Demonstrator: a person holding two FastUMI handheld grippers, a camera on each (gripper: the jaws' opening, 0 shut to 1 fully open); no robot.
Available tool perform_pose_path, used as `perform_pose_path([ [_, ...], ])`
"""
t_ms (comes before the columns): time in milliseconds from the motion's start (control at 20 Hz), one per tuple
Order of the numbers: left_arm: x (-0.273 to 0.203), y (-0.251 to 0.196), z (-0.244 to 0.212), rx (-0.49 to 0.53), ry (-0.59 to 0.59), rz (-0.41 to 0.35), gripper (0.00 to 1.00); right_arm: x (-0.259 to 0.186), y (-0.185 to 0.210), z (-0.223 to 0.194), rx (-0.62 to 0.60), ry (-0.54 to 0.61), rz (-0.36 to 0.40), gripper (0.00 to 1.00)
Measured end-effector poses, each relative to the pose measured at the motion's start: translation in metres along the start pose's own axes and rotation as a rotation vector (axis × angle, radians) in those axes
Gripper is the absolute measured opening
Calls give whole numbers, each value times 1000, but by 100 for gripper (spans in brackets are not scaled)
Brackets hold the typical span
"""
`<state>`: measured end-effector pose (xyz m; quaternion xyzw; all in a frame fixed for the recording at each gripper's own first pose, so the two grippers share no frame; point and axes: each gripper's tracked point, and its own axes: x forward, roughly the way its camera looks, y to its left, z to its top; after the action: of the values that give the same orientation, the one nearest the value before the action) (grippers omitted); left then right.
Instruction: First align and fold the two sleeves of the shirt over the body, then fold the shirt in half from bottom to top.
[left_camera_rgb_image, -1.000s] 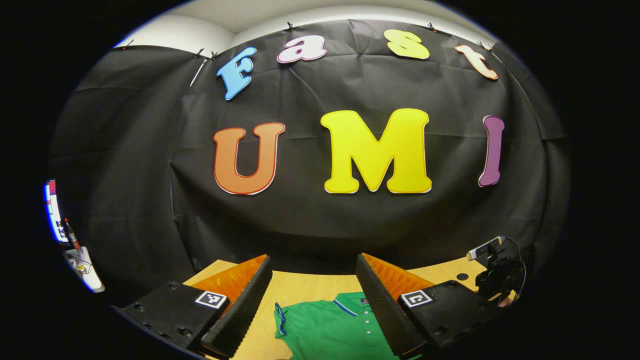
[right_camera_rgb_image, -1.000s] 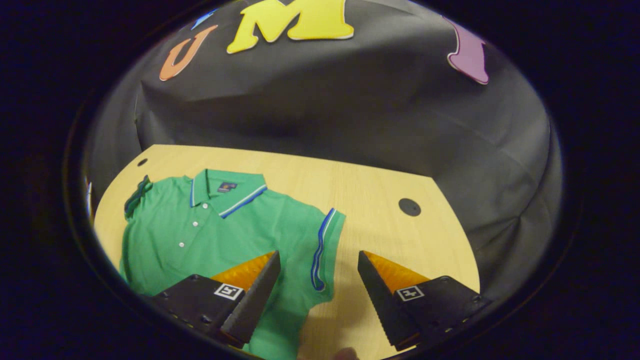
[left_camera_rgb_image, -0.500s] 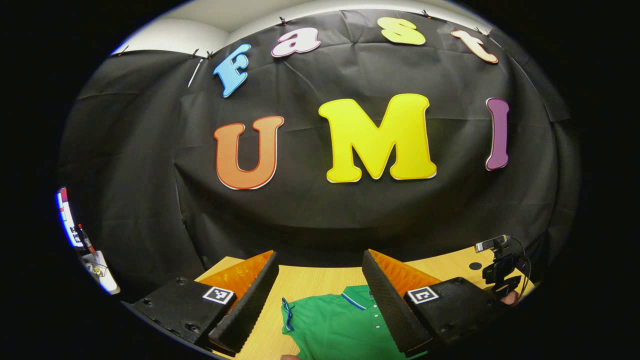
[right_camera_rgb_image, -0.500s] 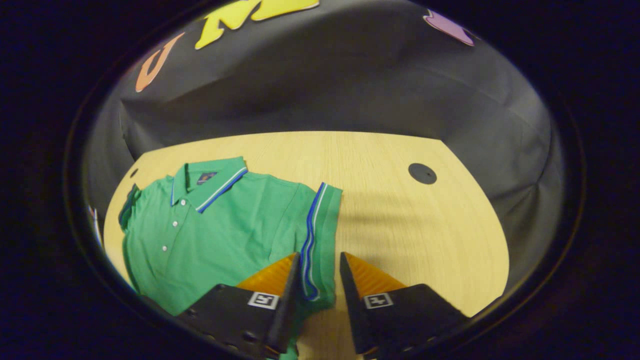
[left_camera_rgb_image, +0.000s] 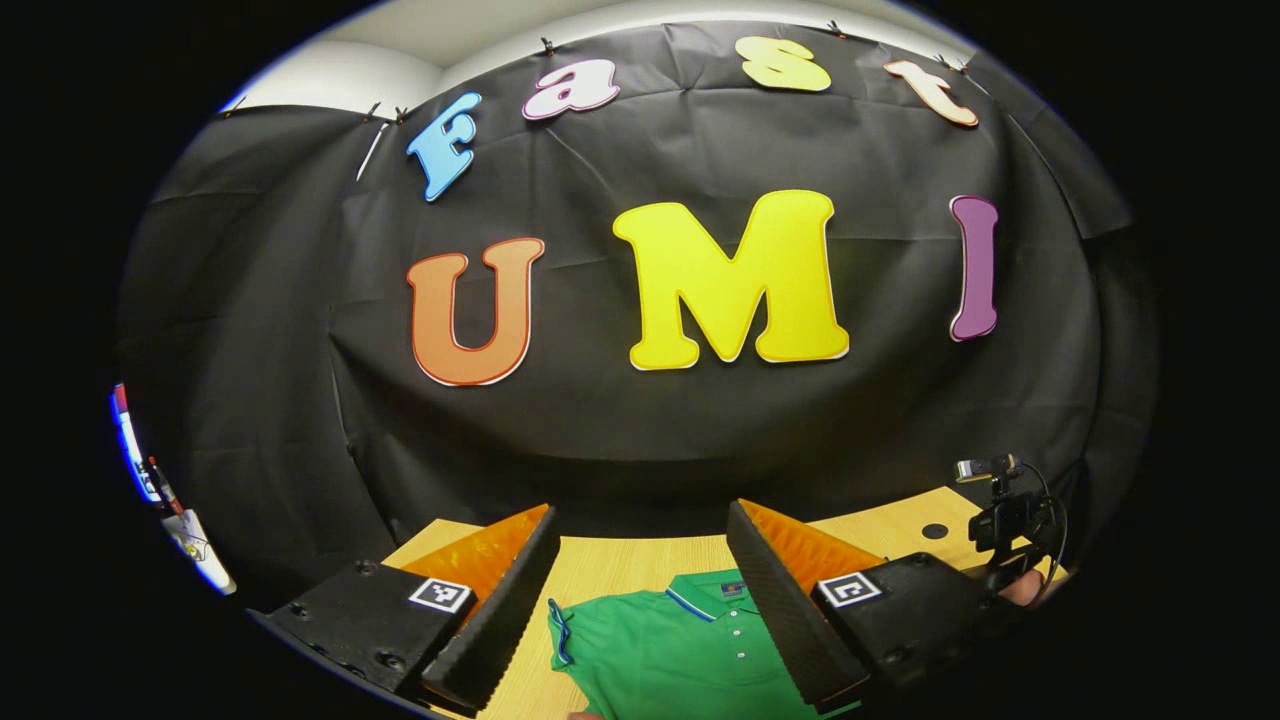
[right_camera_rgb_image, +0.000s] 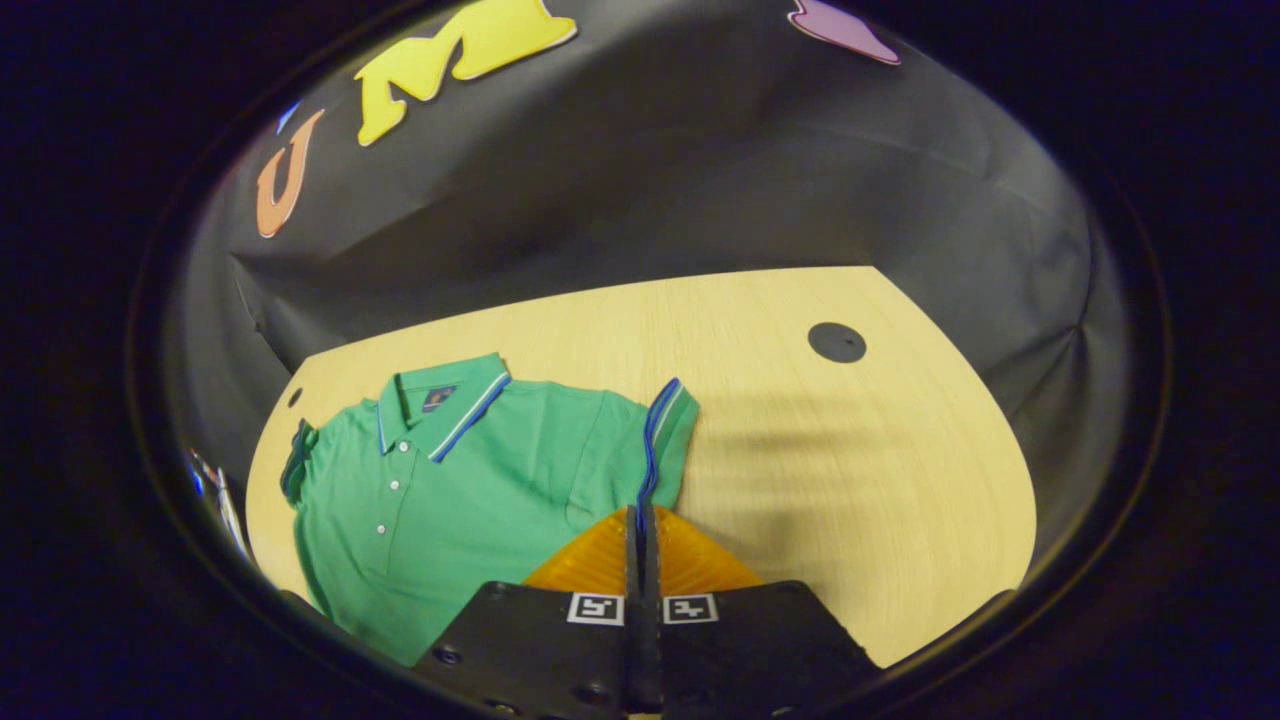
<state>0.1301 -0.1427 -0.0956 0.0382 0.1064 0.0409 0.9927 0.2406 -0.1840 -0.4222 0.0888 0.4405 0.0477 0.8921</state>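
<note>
Green polo shirt (right_camera_rgb_image: 470, 480), one item, lies flat and face up on the light wood bench (right_camera_rgb_image: 800, 450), collar toward the black cloth wall. Collar and sleeve cuffs carry blue and white stripes; white buttons run down the placket.

My right gripper (right_camera_rgb_image: 642, 520): fingers closed together on the striped cuff of the sleeve (right_camera_rgb_image: 660, 440) at the shirt's edge nearest the bare bench; the cuff stands lifted and creased at the pinch.

My left gripper (left_camera_rgb_image: 640, 600): fingers spread wide apart, gripping nothing, held above the near side of the bench with the shirt's collar (left_camera_rgb_image: 705, 592) and other sleeve cuff (left_camera_rgb_image: 557, 632) seen between them.

Round dark cap (right_camera_rgb_image: 836, 342), one, set in the bench beyond the shirt, well apart from it.

Other gripper's body (left_camera_rgb_image: 1005, 520) with cable, at the far right in the left gripper view.
</note>
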Motion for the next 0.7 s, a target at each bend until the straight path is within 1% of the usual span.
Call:
perform_pose_path([
  [200, -6, 12, 0, -15, 1, 7, 100, -16, 15, 16, -34, -43, -12, 0],
  [300, -11, 22, -3, -31, 4, 22, 100, -27, 30, 23, -33, -56, -8, 0],
  [500, -23, 45, -5, -50, 12, 56, 100, -41, 86, 31, -32, -71, 34, 0],
  [700, -39, 74, -4, -42, 6, 95, 100, -38, 143, 26, -51, -60, 70, 0],
])
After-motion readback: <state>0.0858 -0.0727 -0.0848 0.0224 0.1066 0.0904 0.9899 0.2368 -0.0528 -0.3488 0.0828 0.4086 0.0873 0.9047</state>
